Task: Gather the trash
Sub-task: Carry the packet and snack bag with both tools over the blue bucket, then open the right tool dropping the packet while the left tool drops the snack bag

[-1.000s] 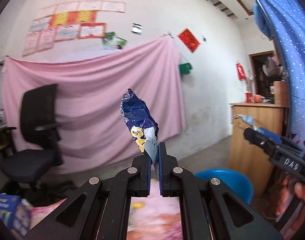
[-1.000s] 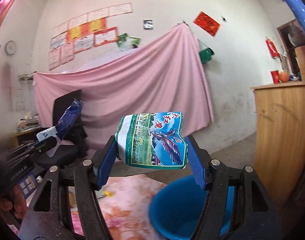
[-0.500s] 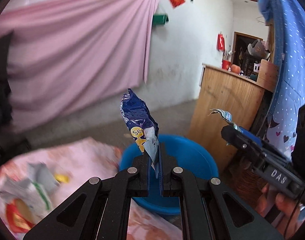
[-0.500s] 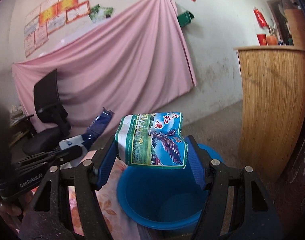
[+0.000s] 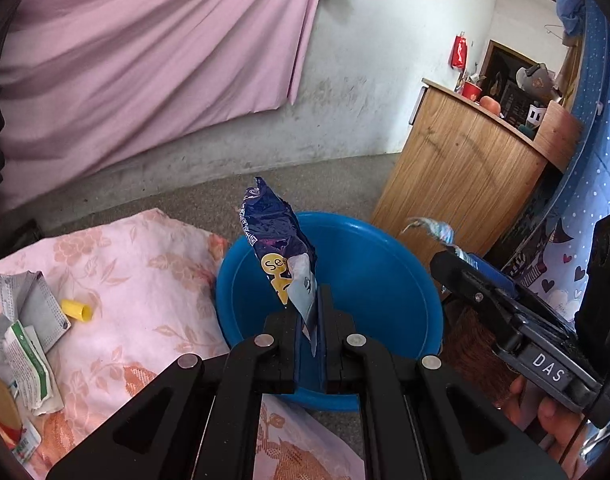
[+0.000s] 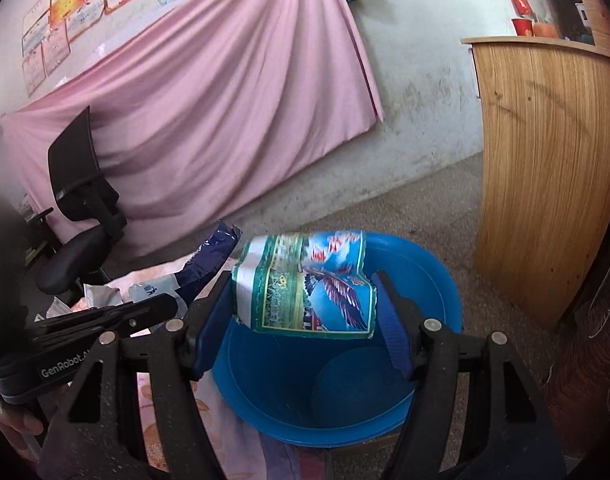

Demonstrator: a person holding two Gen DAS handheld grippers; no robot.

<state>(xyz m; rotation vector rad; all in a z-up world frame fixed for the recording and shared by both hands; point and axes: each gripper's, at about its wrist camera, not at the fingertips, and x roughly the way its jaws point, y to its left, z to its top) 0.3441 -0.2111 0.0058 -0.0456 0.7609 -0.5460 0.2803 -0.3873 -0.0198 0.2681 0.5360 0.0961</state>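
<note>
While over blue basin: L gripper jaws clamped on navy wrapper, R gripper jaws on eagle-print pack.

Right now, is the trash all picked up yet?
Not yet. The blue basin looks empty, so nothing is dropped in. The left hand-held gripper pinches a dark blue snack wrapper and the right hand-held gripper holds a green and blue packet, both above it. Crumpled papers and a yellow cap lie on the flowered cloth.
</note>
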